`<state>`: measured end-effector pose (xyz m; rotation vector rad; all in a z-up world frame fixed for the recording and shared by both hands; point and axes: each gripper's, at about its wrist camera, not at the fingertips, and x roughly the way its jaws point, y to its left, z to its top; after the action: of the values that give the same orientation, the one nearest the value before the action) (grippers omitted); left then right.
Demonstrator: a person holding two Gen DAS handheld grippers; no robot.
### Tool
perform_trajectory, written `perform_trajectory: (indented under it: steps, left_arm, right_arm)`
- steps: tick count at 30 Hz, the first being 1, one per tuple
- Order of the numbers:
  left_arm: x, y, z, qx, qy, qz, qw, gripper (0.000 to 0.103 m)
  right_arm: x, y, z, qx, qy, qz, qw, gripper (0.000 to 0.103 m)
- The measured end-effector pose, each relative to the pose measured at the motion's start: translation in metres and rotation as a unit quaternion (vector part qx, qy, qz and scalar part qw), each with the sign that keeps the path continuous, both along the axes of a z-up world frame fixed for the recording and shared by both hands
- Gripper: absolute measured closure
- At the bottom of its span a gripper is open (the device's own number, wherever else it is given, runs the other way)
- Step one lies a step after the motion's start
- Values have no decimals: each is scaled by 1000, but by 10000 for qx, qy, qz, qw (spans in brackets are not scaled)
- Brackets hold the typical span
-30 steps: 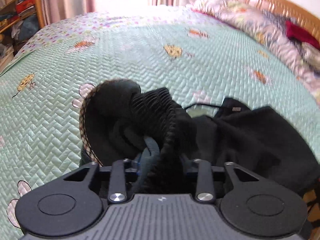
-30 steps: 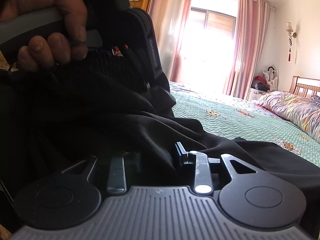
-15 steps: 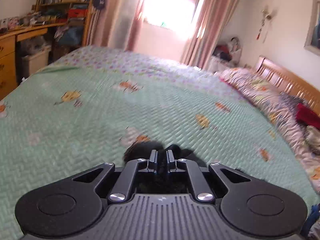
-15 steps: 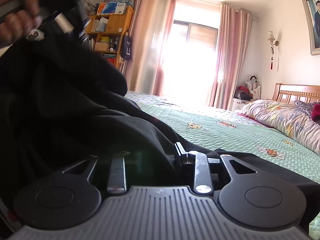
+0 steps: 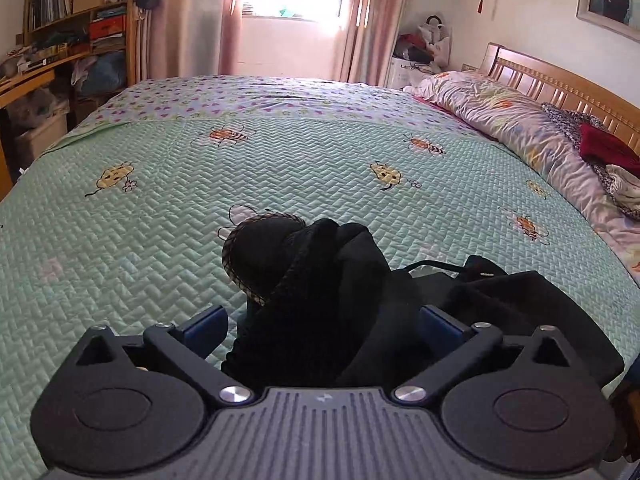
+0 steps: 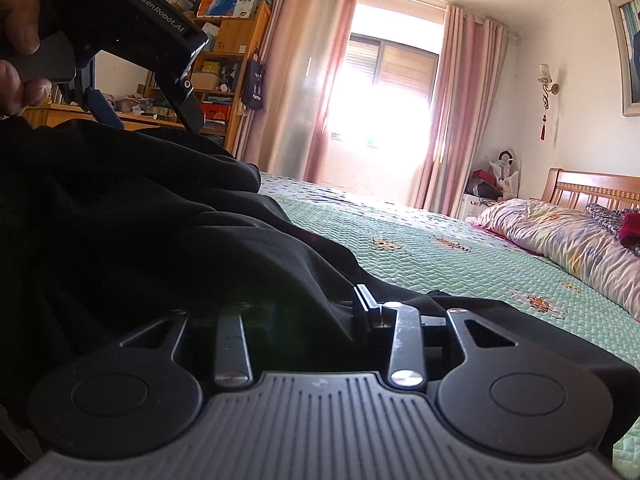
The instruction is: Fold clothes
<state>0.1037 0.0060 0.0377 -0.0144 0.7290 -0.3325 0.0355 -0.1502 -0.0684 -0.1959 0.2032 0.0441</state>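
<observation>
Left wrist view shows the green quilted bedspread [image 5: 280, 160] with bee prints, the wooden headboard [image 5: 560, 84], and the crumpled black garment [image 5: 320, 280] heaped between the left gripper [image 5: 322, 326], its jaws opening wide, off the cloth. Right wrist view alone shows the hand [image 6: 16, 40]; the right gripper [image 6: 304, 312] is opening, black fabric still pressed between its jaws.

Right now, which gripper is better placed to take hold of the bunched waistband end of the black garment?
Left. The left gripper is opening, its jaws wide either side of the bunched black garment on the bed. The right gripper is buried in cloth lower down, also opening.
</observation>
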Motion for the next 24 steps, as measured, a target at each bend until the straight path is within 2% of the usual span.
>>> perform_trajectory:
  steps: [1, 3, 6, 8, 10, 11, 12, 16, 17, 18, 20, 22, 23, 24]
  left_arm:
    - [2, 0, -3, 1, 56, 14, 10000, 6]
    - [7, -2, -10, 96, 226, 75, 9997, 20]
    - [12, 0, -17, 227, 357, 115, 9990, 28]
    - [15, 6, -19, 114, 459, 139, 9988, 28]
    - [21, 12, -20, -50, 609, 193, 9979, 22]
    - [24, 16, -21, -153, 744, 232, 9968, 11]
    - [28, 19, -22, -239, 855, 259, 9957, 6]
    - [42, 24, -26, -343, 1023, 148, 9941, 4]
    - [46, 23, -29, -413, 1095, 110, 9931, 7]
    - [50, 22, -32, -501, 1178, 70, 9917, 25]
    - [49, 14, -36, -563, 1232, -19, 9908, 51]
    - [41, 4, -33, -301, 906, -59, 9954, 65]
    - [36, 3, -30, -327, 800, -61, 9962, 76]
    - [32, 3, -28, -399, 711, -58, 9967, 79]
  right_arm:
    - [0, 0, 0, -14, 8, -11, 10000, 59]
    - [2, 1, -1, -38, 33, -63, 10000, 53]
    - [6, 0, 0, -11, 72, -143, 9999, 45]
    - [7, -2, 0, 26, 68, -149, 9999, 44]
    - [7, -2, 0, 21, 49, -140, 9999, 43]
    - [6, -2, 0, 25, 36, -127, 9999, 43]
    - [6, -2, 0, 29, 22, -116, 9999, 43]
    - [7, -2, -1, 32, 26, -98, 9999, 43]
    - [7, -3, -3, 20, 33, -102, 9999, 42]
    - [6, -3, -5, 8, 38, -108, 9999, 42]
    - [8, -2, -5, -12, 48, -123, 9999, 40]
    - [10, -2, -6, -40, 87, -149, 9998, 39]
    - [11, -2, -6, -34, 93, -151, 9998, 39]
    - [11, -2, -6, -21, 86, -150, 9998, 39]
